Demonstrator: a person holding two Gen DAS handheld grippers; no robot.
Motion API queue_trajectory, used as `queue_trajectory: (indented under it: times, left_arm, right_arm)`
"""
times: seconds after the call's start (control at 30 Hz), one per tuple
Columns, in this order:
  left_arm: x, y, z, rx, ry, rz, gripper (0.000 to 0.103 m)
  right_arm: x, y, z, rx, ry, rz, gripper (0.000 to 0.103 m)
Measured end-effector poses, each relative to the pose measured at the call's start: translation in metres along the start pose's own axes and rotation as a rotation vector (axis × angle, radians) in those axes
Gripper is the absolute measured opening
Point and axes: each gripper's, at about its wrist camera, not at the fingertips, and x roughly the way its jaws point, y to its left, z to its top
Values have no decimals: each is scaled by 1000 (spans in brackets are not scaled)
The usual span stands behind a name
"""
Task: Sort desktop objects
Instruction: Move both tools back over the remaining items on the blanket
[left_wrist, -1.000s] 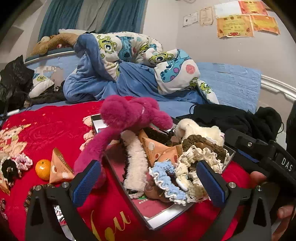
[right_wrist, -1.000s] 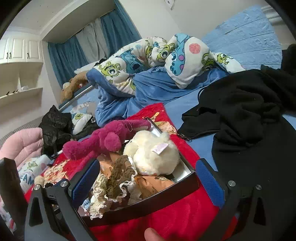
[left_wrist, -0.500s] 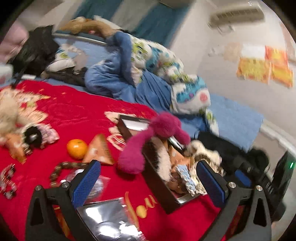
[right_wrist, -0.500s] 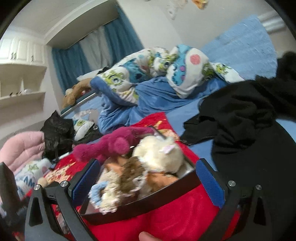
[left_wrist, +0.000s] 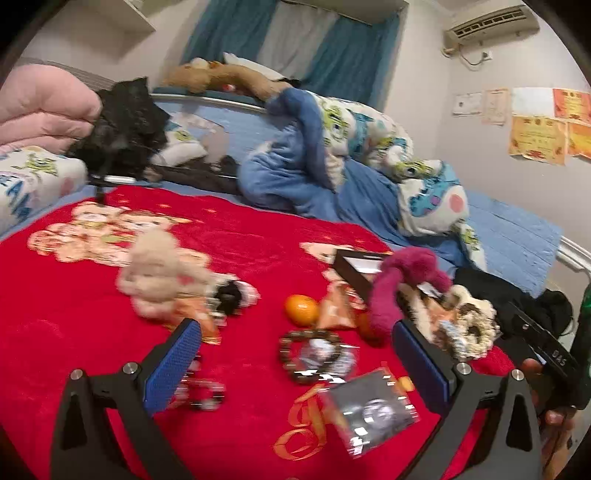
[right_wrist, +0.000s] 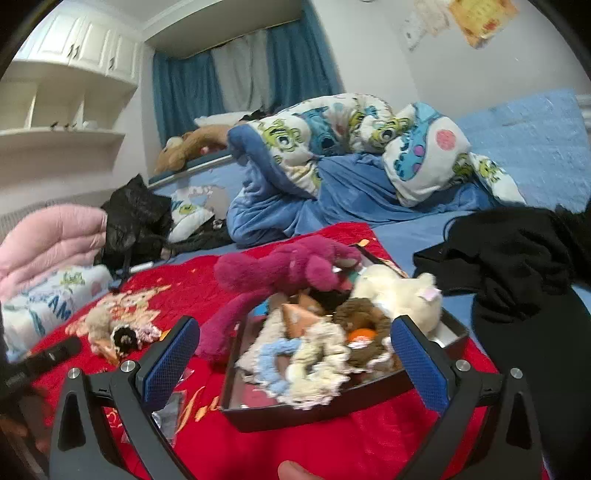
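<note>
A dark tray (right_wrist: 325, 408) sits on the red blanket (left_wrist: 240, 240), filled with scrunchies, a cream plush (right_wrist: 399, 295) and orange packets. A magenta plush (right_wrist: 288, 273) hangs over the tray's left edge; it also shows in the left wrist view (left_wrist: 395, 284). Loose on the blanket lie an orange (left_wrist: 301, 310), a triangular orange packet (left_wrist: 336, 310), a bead bracelet (left_wrist: 314, 354), a silver packet (left_wrist: 373, 410) and a beige plush (left_wrist: 159, 273). My left gripper (left_wrist: 295, 369) is open and empty above the loose items. My right gripper (right_wrist: 295, 365) is open and empty, close before the tray.
A rumpled blue and white duvet (left_wrist: 332, 147) lies behind the blanket. Black clothing (right_wrist: 517, 251) lies to the right of the tray. A black bag (left_wrist: 125, 129) and pink bedding (left_wrist: 40, 107) are at the far left. The right-hand gripper's body (left_wrist: 546, 354) shows at the right edge.
My left gripper has swung left, away from the tray, and now faces the loose items on the blanket. My right gripper has shifted a little; the tray stays before it.
</note>
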Motion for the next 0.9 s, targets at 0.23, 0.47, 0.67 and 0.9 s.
queue_trajectory:
  times: [0.23,0.47,0.67,0.9]
  left_arm:
    - [-26,30,5,63,-8,128,103]
    - [-45,58,6,83,-15,195,103]
    - [-48,73,8,84,-17,229,103]
    - [-27,78,10,70,16,252,103]
  right_arm:
    - [5,44,-4,-55,24,81,103]
    - [21,107,-12,-138,54,187,103]
    - [28,147,-13,-202,62,248,103]
    - [44,164,-8,-185,83,260,103]
